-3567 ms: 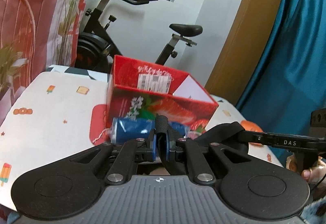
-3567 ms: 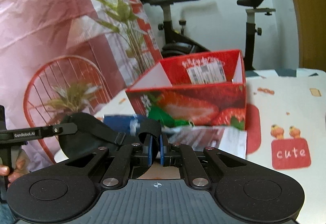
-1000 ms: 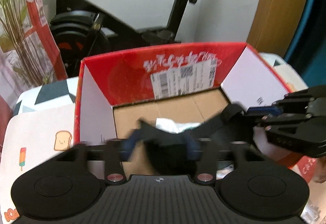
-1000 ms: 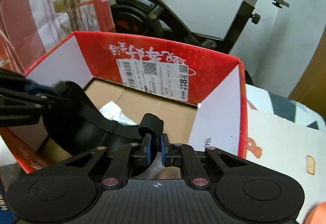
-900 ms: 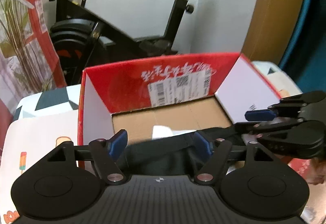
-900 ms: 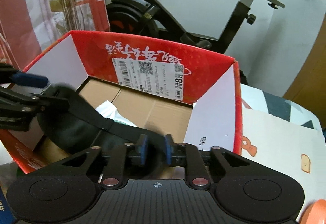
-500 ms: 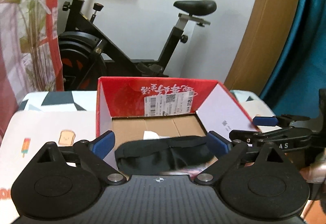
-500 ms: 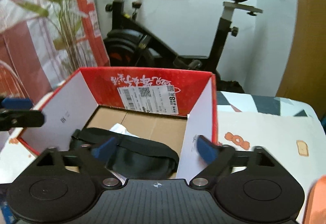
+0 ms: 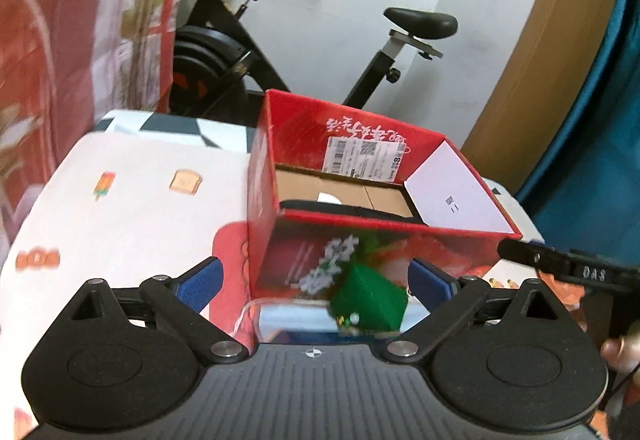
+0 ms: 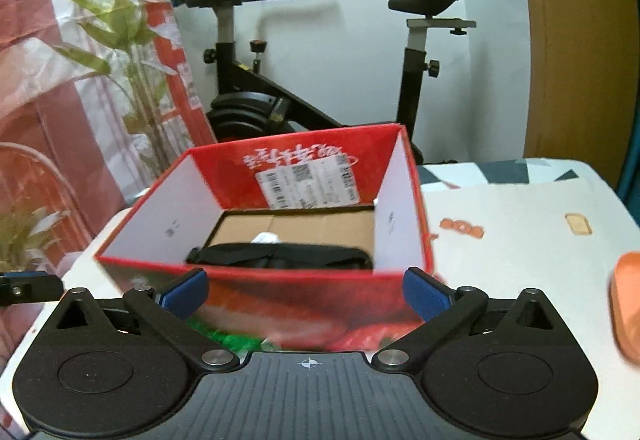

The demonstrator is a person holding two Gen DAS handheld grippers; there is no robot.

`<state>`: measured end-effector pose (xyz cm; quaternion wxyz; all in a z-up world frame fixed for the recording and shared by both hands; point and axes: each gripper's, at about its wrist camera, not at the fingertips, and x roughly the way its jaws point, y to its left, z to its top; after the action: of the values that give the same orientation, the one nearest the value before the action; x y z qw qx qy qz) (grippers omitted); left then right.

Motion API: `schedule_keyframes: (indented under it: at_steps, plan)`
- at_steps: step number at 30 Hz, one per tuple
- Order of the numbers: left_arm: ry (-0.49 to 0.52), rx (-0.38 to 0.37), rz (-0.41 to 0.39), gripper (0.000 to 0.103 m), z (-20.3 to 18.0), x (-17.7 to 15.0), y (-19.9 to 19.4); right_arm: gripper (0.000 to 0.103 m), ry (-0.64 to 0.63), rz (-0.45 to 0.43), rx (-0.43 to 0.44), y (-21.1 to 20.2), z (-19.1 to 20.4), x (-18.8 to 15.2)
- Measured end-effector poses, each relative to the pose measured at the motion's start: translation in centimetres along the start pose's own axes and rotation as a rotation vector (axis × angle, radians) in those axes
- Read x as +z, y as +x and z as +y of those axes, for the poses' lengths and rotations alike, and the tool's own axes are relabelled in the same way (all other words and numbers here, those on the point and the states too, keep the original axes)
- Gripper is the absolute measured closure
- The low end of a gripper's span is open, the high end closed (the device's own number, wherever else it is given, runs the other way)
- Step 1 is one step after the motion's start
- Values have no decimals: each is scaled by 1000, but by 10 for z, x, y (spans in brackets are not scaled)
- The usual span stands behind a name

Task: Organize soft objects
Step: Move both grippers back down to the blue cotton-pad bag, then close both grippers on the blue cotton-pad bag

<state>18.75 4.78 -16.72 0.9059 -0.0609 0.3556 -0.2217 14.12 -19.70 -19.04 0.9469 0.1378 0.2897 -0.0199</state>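
Both grippers have let go of the black eye mask (image 10: 280, 255) since the earlier frames, when each was clamped on one end of it over the red box (image 10: 400, 199). Its jaws having just been opening, my left gripper (image 9: 316, 280) now stands spread wide with nothing between the pads; my right gripper (image 10: 306, 290) is likewise spread wide and empty, its jaws also just opened. Both have drawn back from the box, which I now view from outside its near wall.

Location of item: the mask lies flat on the cardboard floor of the box, along the near wall, with a small white object (image 10: 266, 238) just behind it. I cannot identify that object.

Handling assessment: the mask appears light, limp and fabric-covered, with a strap; I judge it will sag and fold if lifted by one point. A pinch on a padded end or on the strap should hold well; slip risk seems low.

Outstanding: a green packet (image 9: 370, 300) and a blue-and-white packet (image 9: 296, 320) rest on the table (image 9: 132, 224) against the box front, blurred in both views. I judge these are next; both look pliable, so a grip on an edge should serve.
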Motion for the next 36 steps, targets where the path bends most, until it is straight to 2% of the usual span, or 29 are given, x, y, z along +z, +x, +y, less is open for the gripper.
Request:
schedule_keyframes:
  at_steps: [6,10,16,19,24,30,32,36]
  plan:
    - [-91,6,-8,5,8,-17,-4,2,5,29,95,-10,30,-24]
    - [-146,3,-24,12,11,-23,-2,5,-46,53,149,-11,56,-34]
    - [-243,-38,46,25,15,-41,16,15,-31,113,177,-4,67,-45]
    - [-279,-70,66,27,15,-53,19,18,2,160,199,0,62,-54]
    - [-283,-95,79,29,10,-66,18,21,50,218,233,2,56,-68]
    - [-223,-94,73,35,1,-69,11,32,66,238,274,2,60,-73]
    - [-219,-91,69,38,1,-69,8,41,63,233,278,1,60,-72]
    - [-201,-84,61,41,-3,-69,3,53,53,217,284,-4,60,-69]
